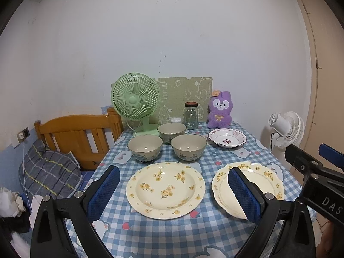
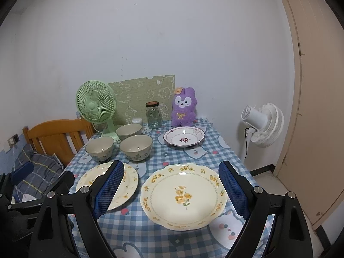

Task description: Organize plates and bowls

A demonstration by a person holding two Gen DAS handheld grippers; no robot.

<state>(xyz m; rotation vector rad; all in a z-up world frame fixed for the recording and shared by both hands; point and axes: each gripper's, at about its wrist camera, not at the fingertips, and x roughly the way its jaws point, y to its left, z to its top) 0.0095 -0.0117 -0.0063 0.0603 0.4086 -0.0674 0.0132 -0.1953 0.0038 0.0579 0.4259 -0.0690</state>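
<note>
On the blue checked tablecloth (image 1: 215, 157) (image 2: 163, 157), a round cream plate with yellow flowers (image 1: 165, 190) (image 2: 129, 178) lies near the front. To its right is a scalloped cream plate (image 1: 264, 178) (image 2: 183, 195). Three grey-green bowls (image 1: 145, 148) (image 1: 171, 131) (image 1: 188, 147) (image 2: 100, 149) stand in a cluster behind them. A white dish with a maroon rim (image 1: 227, 138) (image 2: 183, 138) sits at the back right. My left gripper (image 1: 173, 172) hovers open over the round plate. My right gripper (image 2: 172, 164) hovers open over the scalloped plate. Neither holds anything.
Along the wall stand a green desk fan (image 1: 135, 101), a glass jar (image 1: 191, 116) and a purple plush toy (image 1: 219, 111). A wooden bed frame (image 1: 79, 133) and a pillow (image 1: 49, 172) are left of the table. A white floor fan (image 2: 262, 124) stands right.
</note>
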